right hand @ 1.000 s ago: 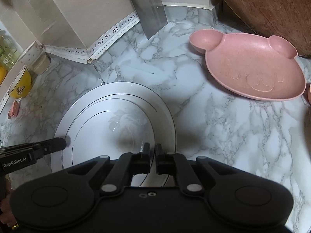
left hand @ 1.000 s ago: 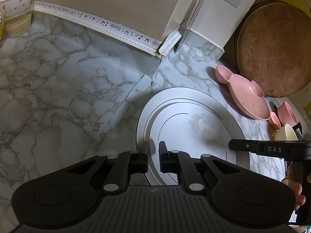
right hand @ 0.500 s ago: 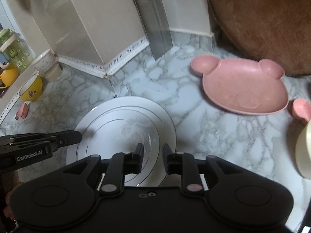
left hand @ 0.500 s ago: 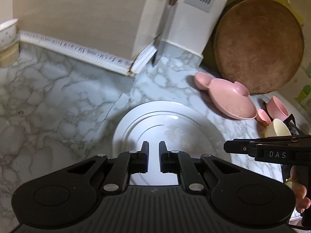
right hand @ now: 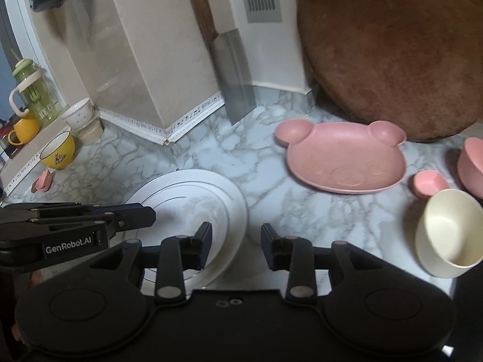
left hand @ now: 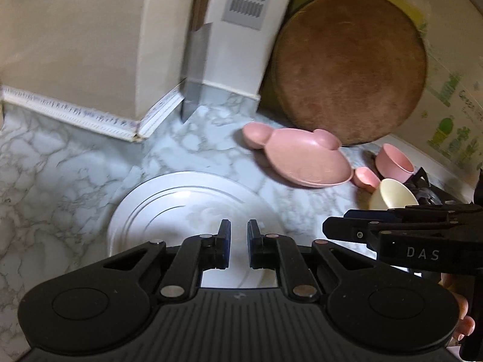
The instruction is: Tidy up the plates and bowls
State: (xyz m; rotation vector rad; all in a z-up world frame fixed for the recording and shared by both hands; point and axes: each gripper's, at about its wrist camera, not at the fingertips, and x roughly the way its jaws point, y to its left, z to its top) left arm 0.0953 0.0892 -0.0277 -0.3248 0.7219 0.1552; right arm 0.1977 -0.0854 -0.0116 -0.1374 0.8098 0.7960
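Hovering over a grey-veined marble desk in a kitchen corner, two hand-held claws sit above a stack of white plates with thin silver rings, which lies flat near the desk's front edge. Beige walls with a music-note trim strip close the corner, and a grey vent is set in the white column behind.

Compared with a second ago, the right claw has spread from nearly closed to wide apart and holds nothing, its left finger over the plates' rim and its right finger over bare marble. The left claw keeps a narrow gap and grips nothing. Both cameras have risen and tilted back, bringing more wall and the far dishes into view.

Beyond the plates, well apart, a pink bear-shaped plate lies in front of a round wooden chopping board leaning on the wall. To its right stand a pink bowl, a small pink dish and a cream bowl tipped on its side. A cleaver leans upright against the column. At far left sit a yellow bowl, a yellow mug, a white spotted bowl and a green bottle.
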